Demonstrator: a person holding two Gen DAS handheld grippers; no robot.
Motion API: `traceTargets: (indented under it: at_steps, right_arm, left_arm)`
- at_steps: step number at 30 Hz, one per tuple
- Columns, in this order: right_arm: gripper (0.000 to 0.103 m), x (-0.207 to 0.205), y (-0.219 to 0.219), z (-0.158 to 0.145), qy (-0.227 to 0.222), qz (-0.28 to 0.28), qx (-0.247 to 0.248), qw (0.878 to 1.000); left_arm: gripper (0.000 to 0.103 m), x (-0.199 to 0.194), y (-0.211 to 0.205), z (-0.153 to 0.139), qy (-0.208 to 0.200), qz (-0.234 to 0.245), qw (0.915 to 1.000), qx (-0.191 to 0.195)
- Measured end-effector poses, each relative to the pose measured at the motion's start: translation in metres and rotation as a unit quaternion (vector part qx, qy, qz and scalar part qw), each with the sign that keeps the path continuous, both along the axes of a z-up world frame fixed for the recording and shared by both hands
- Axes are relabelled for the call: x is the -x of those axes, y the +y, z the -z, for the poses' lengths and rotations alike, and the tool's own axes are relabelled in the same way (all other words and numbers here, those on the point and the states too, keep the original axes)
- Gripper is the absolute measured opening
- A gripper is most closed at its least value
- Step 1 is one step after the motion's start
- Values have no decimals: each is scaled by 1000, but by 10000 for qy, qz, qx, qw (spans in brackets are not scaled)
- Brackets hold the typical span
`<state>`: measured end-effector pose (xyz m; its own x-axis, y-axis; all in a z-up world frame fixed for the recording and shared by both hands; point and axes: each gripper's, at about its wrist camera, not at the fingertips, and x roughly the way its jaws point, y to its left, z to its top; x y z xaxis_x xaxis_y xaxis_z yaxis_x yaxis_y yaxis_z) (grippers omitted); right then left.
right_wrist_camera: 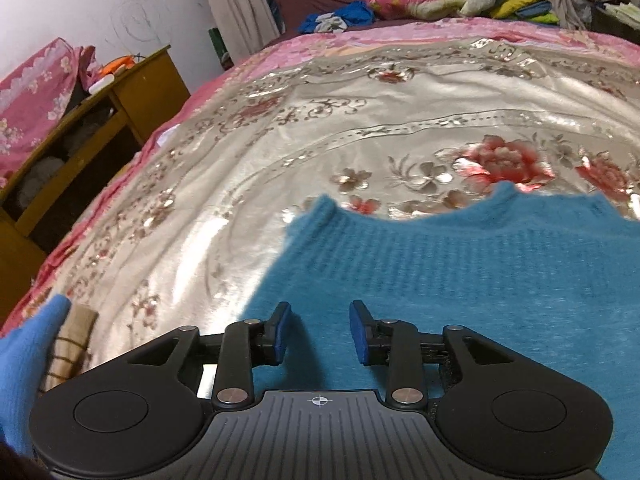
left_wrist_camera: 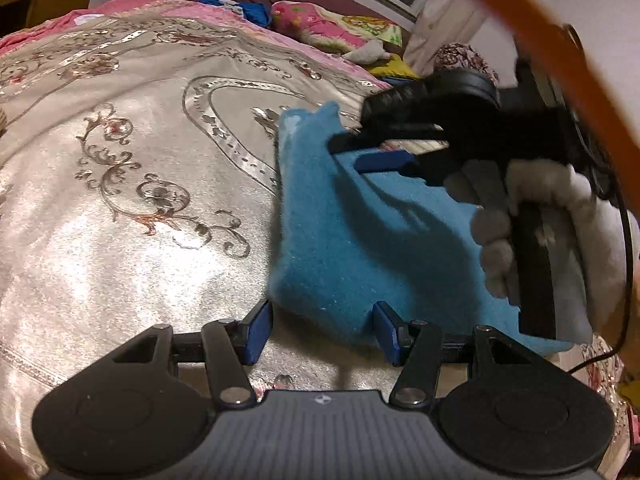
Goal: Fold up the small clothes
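The blue sweater [right_wrist_camera: 460, 300] lies on the bed [right_wrist_camera: 320, 160], on the shiny flower cover, and it takes up the near side of the bed by both tools. The right gripper [right_wrist_camera: 320, 332] hangs just over the sweater with its jaws open and nothing between them. The left gripper [left_wrist_camera: 320, 332] is at the near edge of the sweater, and its jaws are open too, with the wool just in front of them.

The sweater is thick and fuzzy, so the jaws may pinch only the top layer and leave the bottom layer flat on the bed. Then the fold comes out crooked. The cover under the sweater is smooth and slippery, so the whole sweater may slide away when one side is pulled. The jaws could also grab the cover with the wool and lift both
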<state>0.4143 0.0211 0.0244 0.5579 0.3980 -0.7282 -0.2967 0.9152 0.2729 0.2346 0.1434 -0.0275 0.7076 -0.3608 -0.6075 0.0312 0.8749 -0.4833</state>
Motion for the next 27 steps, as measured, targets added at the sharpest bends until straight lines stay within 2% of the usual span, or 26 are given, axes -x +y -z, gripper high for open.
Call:
traceTargets:
  at_steps: [5,7,11,17,22,27]
  right_arm:
    - [45,-5,15,-3,66,-87,40,9999]
    - [56,-7,23,-4,91,-185,101,9997]
    - [56,-7,46,-3,-37,-326,795,9963]
    - [61,-12,70,4,-36,-425,1450,9885]
    - [62,-12,89,13,-142,-661,2170,9738]
    - [63,-12,100,20,-182,-797,2579,9627]
  left_arm:
    - [59,2,4,2,38,-46,9997,232]
    - [59,4,4,2,46,-54,9995,306]
    - [59,6,3,2,16,-35,9995,315]
    - [59,10,-2,3,-21,40,9994,347]
    - [60,10,11,-1,-124,-107,9988,464]
    - [60,10,13,2,-56,-53,9975,701]
